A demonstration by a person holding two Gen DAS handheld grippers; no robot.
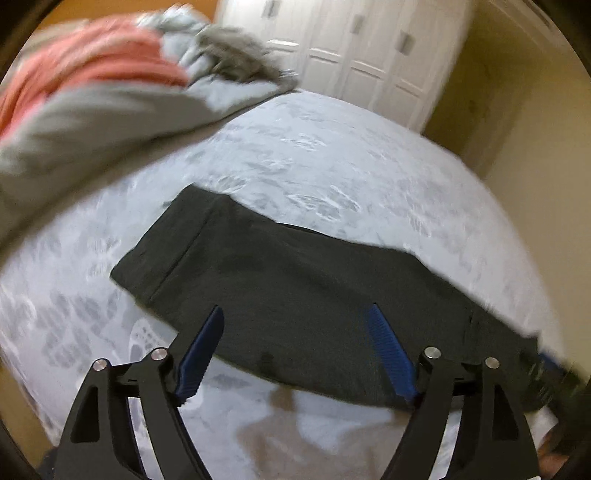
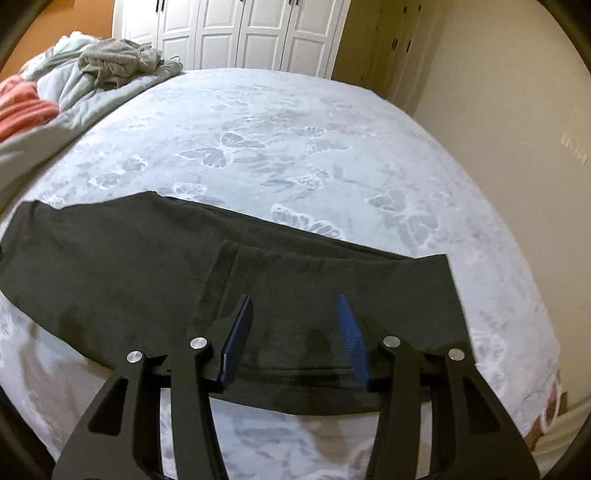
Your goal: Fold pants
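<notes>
A pair of black pants [image 1: 295, 291] is seen lying flat on a bed covered by a pale blue bedspread [image 1: 332, 155] printed with grey-and-white butterflies. The pants are spread across the near part of the bed as a long dark band running from left to right. In the right wrist view the pants [image 2: 147, 273] reach from the left edge of the frame to a straight cut edge at the right, and a seamed panel is visible near the middle.

The left gripper [image 1: 297, 314] is held above the near edge of the pants, its blue-padded fingers [image 1: 205, 347] spread wide apart and nothing gripped between them. The right gripper [image 2: 295, 301] is held likewise over the right portion of the pants, its fingers [image 2: 351, 332] parted widely with only cloth visible below; nothing is gripped. Whether either set of fingertips touches the fabric cannot be told.

At the far left of the bed a heap of bedding is piled: a grey-blue quilt [image 2: 92, 88], a crumpled grey garment [image 2: 118, 61] on top of it, and a coral-pink cloth [image 2: 22, 107] at the left edge. Beyond the bed, white panelled wardrobe doors [image 2: 229, 33] are seen against the far wall, and a beige wall [image 2: 498, 92] stands to the right. The left wrist view is blurred.
</notes>
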